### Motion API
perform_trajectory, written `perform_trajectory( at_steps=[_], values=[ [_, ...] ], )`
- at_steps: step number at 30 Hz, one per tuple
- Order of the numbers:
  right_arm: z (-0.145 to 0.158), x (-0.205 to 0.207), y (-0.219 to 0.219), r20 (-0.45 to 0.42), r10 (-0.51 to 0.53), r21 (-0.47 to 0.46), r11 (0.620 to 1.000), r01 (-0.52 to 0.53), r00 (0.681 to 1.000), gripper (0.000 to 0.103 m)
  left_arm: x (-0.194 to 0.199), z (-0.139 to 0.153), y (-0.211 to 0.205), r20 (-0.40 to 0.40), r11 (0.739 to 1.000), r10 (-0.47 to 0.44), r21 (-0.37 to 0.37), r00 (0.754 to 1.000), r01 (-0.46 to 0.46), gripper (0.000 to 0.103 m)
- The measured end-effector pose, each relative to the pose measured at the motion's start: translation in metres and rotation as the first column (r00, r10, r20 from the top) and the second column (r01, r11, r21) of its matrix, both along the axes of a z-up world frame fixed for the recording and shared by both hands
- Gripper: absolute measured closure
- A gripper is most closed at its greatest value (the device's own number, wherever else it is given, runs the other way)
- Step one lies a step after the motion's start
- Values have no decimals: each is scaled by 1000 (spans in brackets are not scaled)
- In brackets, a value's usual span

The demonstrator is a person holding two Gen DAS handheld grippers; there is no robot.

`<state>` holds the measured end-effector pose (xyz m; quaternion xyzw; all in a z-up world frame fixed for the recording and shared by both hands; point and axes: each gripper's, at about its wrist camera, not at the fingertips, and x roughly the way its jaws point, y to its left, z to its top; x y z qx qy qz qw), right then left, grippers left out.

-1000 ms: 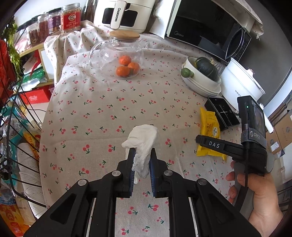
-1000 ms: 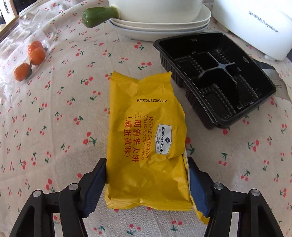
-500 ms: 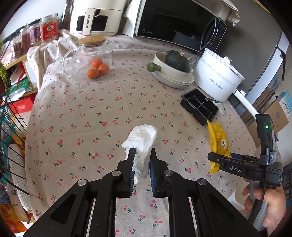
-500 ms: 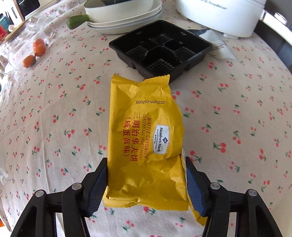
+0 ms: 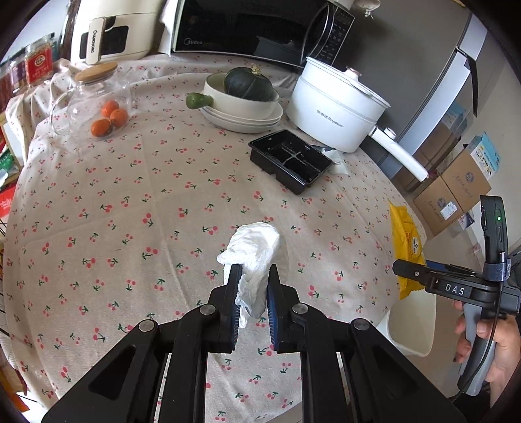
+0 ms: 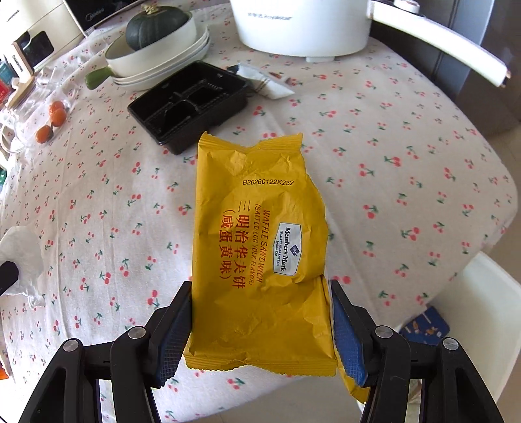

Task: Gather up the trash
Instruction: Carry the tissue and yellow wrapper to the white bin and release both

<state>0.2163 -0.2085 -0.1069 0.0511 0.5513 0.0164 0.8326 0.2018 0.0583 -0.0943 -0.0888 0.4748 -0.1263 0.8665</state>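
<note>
My left gripper (image 5: 253, 276) is shut on a crumpled white tissue (image 5: 252, 252) and holds it above the cherry-print tablecloth (image 5: 130, 201). My right gripper (image 6: 260, 293) is shut on a yellow snack wrapper (image 6: 257, 234) and holds it above the table's right edge. The wrapper (image 5: 405, 240) and the right gripper (image 5: 410, 271) also show at the right of the left wrist view. A black plastic tray (image 5: 289, 159) lies on the table, with a crumpled white wrapper (image 5: 335, 157) beside it. The tray (image 6: 189, 102) and that wrapper (image 6: 267, 83) also show in the right wrist view.
A white electric pot (image 5: 335, 104), stacked dishes with a dark squash (image 5: 242, 104) and a glass jar of oranges (image 5: 97, 104) stand at the back. A microwave (image 5: 254, 29) and a white appliance (image 5: 110, 32) sit behind. Cardboard boxes (image 5: 452, 192) and a white stool (image 6: 488, 293) stand off the right edge.
Both grippers have risen and pulled back toward the table's near right edge with their loads. The tray and the pot now look farther away.
</note>
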Motion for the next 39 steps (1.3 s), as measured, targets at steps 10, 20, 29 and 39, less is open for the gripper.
perform_trajectory(
  at_steps=[10,20,29,39],
  values=[
    [-1,-35,-91,7,-99,24,995,98,995,36,-4,2,-67,6,992,-124,-10,992,124,88],
    [-11,-58,-157,-50,-181,75,980,184,982,36,-14,2,-133,33,969,-247,19,968,246,88],
    [-32,-67,-197,-90,-219,22,975,222,972,35,-16,-8,-184,29,948,-317,34,948,316,88],
    [-33,-81,-224,-81,-225,42,972,229,971,10,-18,-27,-225,6,918,-395,39,919,395,88]
  ],
)
